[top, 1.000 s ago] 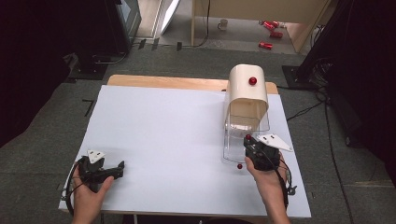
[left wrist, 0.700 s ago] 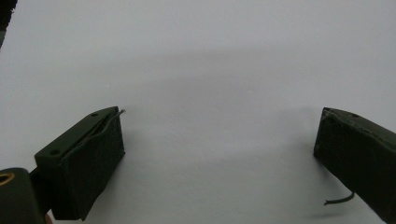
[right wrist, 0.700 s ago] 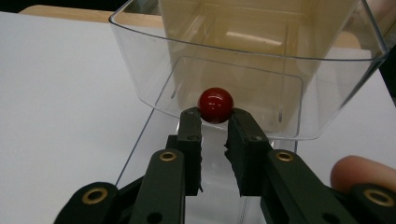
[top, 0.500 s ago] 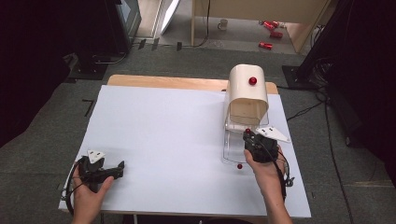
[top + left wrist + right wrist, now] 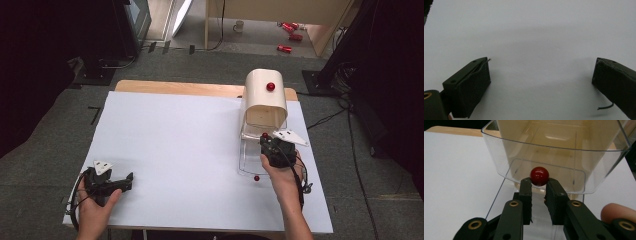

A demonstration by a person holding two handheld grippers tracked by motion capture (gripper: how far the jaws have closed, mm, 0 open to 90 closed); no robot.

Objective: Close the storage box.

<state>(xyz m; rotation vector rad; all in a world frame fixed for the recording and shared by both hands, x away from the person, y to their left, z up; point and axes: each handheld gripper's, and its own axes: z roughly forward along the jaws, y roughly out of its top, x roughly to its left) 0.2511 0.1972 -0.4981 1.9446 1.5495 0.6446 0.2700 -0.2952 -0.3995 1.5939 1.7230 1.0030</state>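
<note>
The right tongs (image 5: 539, 185) are clamped on a small red knob (image 5: 539, 176) that sits on the front wall of a clear plastic drawer (image 5: 499, 147). In the right gripper view the two black jaws rise side by side and pinch the knob between their tips, with the curved see-through front wall just behind it. Through that wall a cream-coloured inside shows, and nothing can be made out lying in the drawer.

In the high view the right tongs (image 5: 266, 141) are at the open front of a cream cabinet (image 5: 263, 102) with a rounded top, which stands at the far right of the white worktop (image 5: 175, 130). The clear drawer (image 5: 246, 160) reaches out of the cabinet toward the person, and the right hand (image 5: 282, 175) grips the tool from the near side. A second red knob (image 5: 270, 86) sits on the cabinet's top, and another small red ball (image 5: 256, 178) lies at the near edge of the clear plastic.

The left tongs (image 5: 127, 179) rest low over the near left corner of the worktop, well apart from the cabinet, held in the left hand (image 5: 92, 207). In the left gripper view their jaws stand wide apart with only bare white surface between them.
</note>
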